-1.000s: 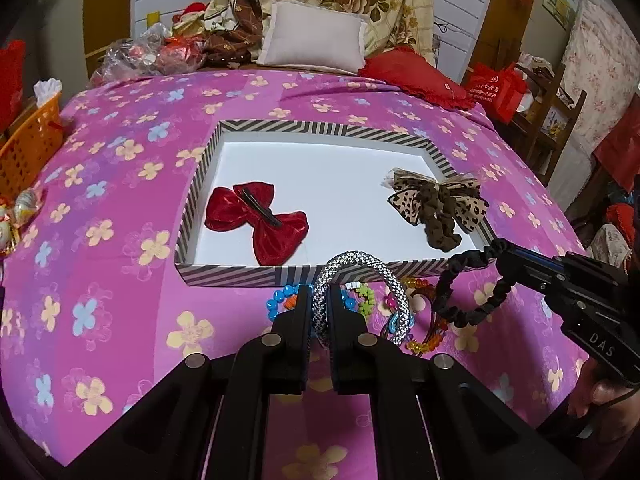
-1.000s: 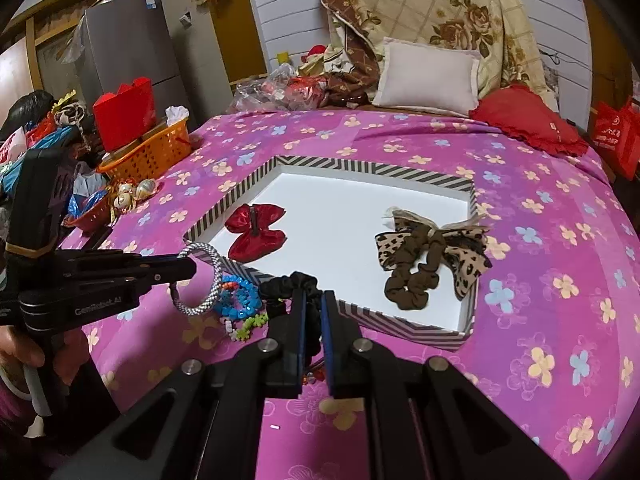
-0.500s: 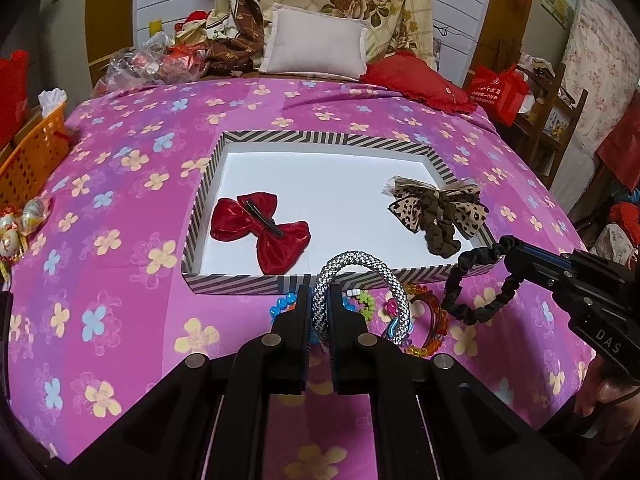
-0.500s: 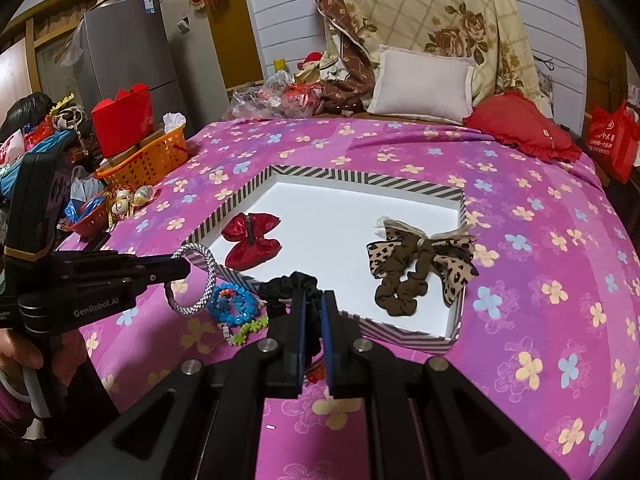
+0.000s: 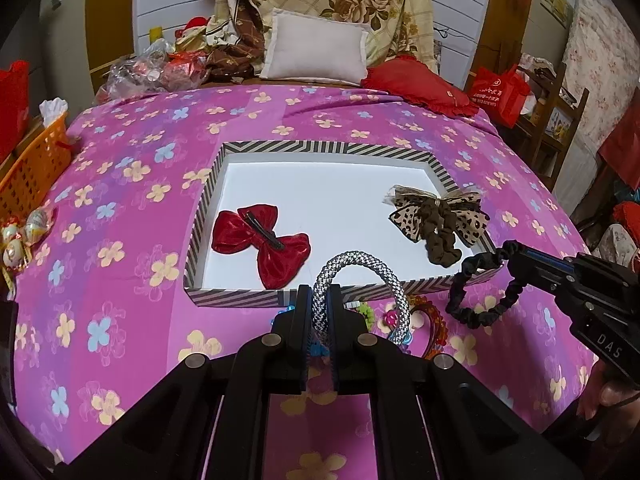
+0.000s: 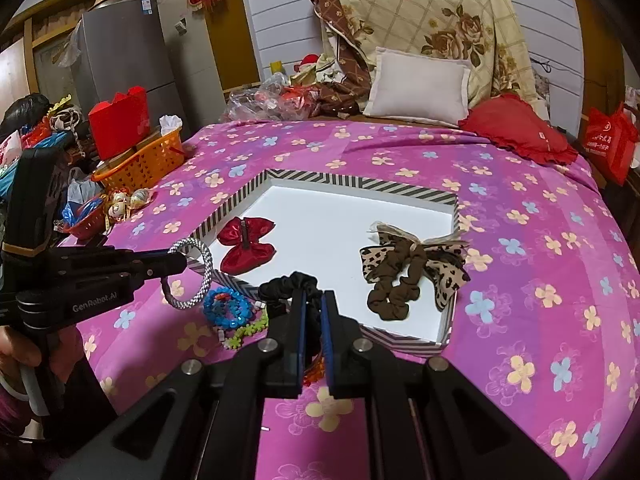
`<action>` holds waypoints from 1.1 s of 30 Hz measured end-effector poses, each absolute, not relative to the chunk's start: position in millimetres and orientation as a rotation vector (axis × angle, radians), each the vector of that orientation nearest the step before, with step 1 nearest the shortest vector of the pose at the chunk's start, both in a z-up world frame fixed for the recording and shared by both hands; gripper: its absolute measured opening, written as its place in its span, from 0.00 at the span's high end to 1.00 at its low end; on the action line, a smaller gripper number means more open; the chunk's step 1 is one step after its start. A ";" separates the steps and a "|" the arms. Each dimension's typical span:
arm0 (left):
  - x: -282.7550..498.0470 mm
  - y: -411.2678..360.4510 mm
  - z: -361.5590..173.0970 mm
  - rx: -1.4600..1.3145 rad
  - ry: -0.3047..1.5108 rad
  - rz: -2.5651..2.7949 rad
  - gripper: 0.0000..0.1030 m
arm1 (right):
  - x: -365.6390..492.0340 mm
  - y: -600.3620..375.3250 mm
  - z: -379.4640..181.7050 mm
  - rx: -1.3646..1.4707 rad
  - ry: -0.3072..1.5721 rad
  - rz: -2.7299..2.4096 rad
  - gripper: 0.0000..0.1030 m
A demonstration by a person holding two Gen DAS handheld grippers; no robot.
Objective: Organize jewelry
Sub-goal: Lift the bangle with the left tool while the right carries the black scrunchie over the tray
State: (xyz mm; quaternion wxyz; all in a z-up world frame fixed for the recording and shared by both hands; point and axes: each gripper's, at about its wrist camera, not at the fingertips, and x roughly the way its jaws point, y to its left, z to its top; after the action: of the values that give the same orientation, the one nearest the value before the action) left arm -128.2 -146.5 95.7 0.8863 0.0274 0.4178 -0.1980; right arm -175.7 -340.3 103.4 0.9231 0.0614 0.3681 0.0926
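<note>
Bed w/ pink floral bedspread (image 5: 120, 200) is the work surface, soft so everything sits a bit sunk in. On it the striped-rim tray (image 5: 236, 296), white floor, is the drop zone: red bow clip (image 5: 260, 240) parked on its left side, leopard bow scrunchie (image 5: 436, 220) on its right, well apart, so looks like sorted-by-slot w/ the middle free. Loose pile just outside the tray's near rim = pickup zone: blue bead bracelet (image 6: 228, 306), green flower band (image 6: 246, 330), orange bead bracelet (image 5: 434, 324) etc. Left gripper (image 5: 320, 304) clamped tight on the silver braided bangle (image 5: 360, 276), pinched at one side so the ring stands up and hangs clear of the pile, right over the near rim. Right gripper (image 6: 314, 300) closed narrow on the black scrunchie (image 5: 480, 292), pinched at one point so the loop droops free by the tray's near right corner. Both items are lifted off the bedspread, neither in the tray yet. My read: both mid-carry; next = move fwd over the rim, release into free floor between the bows. Risk: scrunchie loop snagging the rim.
</note>
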 end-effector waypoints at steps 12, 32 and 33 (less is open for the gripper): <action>-118.9 -153.0 100.4 0.071 0.854 -0.406 1.00 | -168.9 -341.4 107.7 0.111 0.754 0.180 0.93; -93.0 -161.9 102.1 0.074 0.855 -0.386 1.00 | -148.5 -346.6 106.3 0.117 0.753 0.170 0.93; -91.5 -162.0 101.3 0.073 0.857 -0.384 1.00 | -147.3 -346.8 106.3 0.117 0.753 0.169 0.93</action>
State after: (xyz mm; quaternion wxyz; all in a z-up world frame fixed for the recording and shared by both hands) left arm -91.5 -162.0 101.3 0.8911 0.0352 0.4130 -0.1849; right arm -147.3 -346.8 106.3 0.9248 0.0572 0.3669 0.0825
